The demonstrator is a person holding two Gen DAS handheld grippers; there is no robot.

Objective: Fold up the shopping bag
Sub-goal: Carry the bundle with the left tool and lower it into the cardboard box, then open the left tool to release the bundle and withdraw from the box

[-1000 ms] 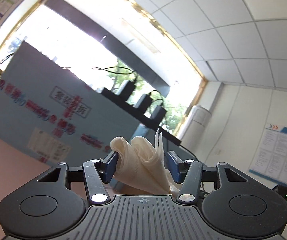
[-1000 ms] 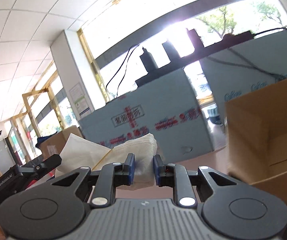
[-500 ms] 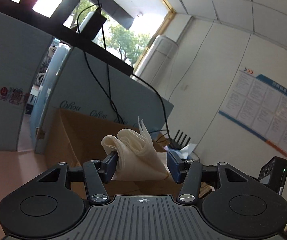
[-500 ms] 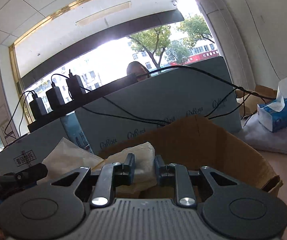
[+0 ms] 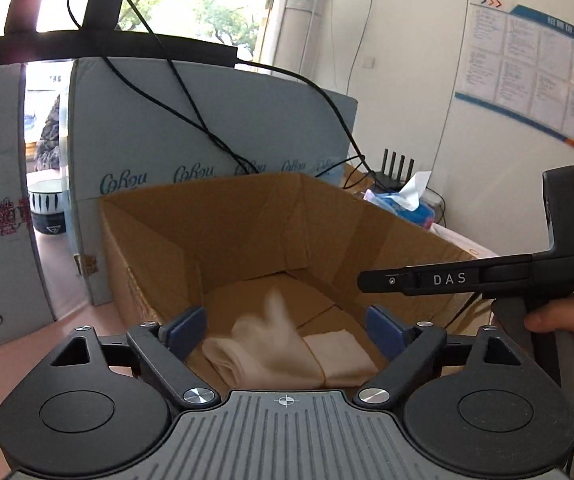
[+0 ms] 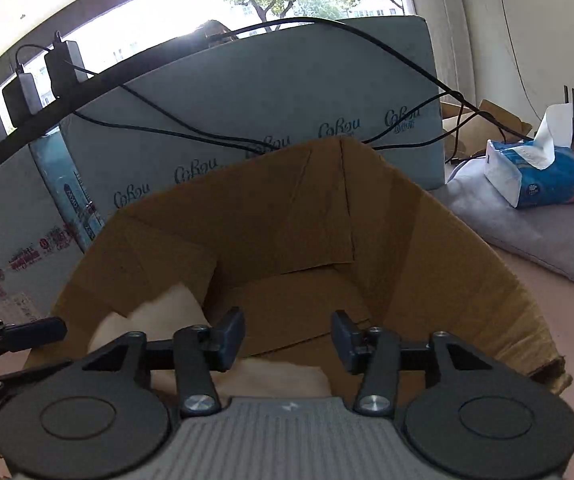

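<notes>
Both grippers hang over the open cardboard box (image 5: 247,232), which serves as the landmark here; the left gripper (image 5: 287,324) has its jaws spread wide with nothing between them, and the right gripper (image 6: 287,332) is likewise spread apart and holds nothing. The shopping bag (image 5: 263,352), a pale folded bundle, lies inside the box near its front wall; its upper part is blurred, so its exact shape is hard to make out, and its lower edge is cut off by the left gripper's body. A flatter white piece (image 5: 339,352) sits just beside it inside the box; whether it is part of the same bag cannot be told. In the right wrist view only scraps of the pale bag (image 6: 279,376) show behind the gripper body. Right of the box, a hand (image 5: 555,320) grips the other tool's handle; beyond the box sits a tissue pack (image 6: 539,172) on a grey cushion (image 6: 527,232).
</notes>
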